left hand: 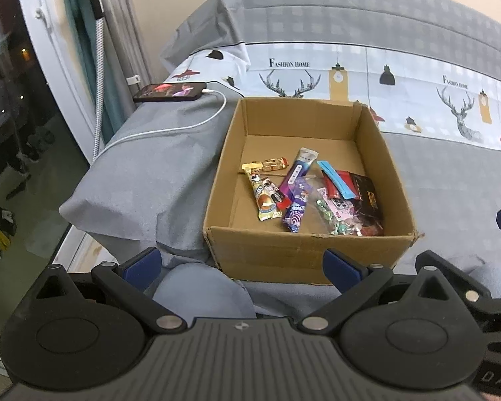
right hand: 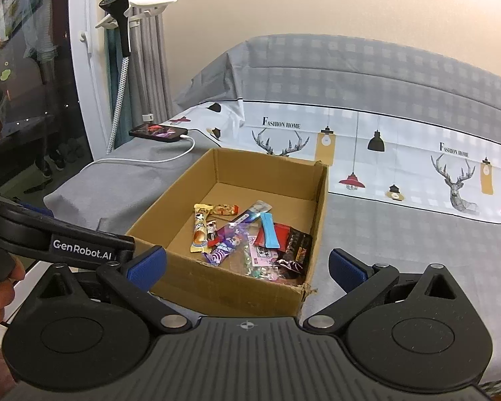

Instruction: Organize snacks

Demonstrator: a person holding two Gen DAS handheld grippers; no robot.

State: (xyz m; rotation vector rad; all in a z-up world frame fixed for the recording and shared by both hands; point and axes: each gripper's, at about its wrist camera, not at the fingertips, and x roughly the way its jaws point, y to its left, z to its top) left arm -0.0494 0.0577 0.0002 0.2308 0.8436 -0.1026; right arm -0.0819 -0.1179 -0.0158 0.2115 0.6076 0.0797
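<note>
An open cardboard box point(left hand: 304, 254) sits on a grey bed; it also shows in the right wrist view point(right hand: 217, 287). Inside lie several snack packets: a yellow bar point(left hand: 264, 197), a purple stick point(left hand: 299, 170), a purple packet point(left hand: 295, 212), a blue sachet point(left hand: 337, 180), a clear candy bag point(left hand: 337, 215) and a dark packet point(left hand: 367, 197). My left gripper point(left hand: 242, 264) is open and empty, just in front of the box's near wall. My right gripper point(right hand: 247, 264) is open and empty, in front of the box's near right corner.
A phone point(left hand: 170, 92) on a white charging cable point(left hand: 183, 123) lies on a grey pillow point(left hand: 143, 180) left of the box. A patterned sheet point(left hand: 417, 93) and grey blanket lie behind. A window and curtain stand at the left. The left gripper's body point(right hand: 50, 237) crosses the right view.
</note>
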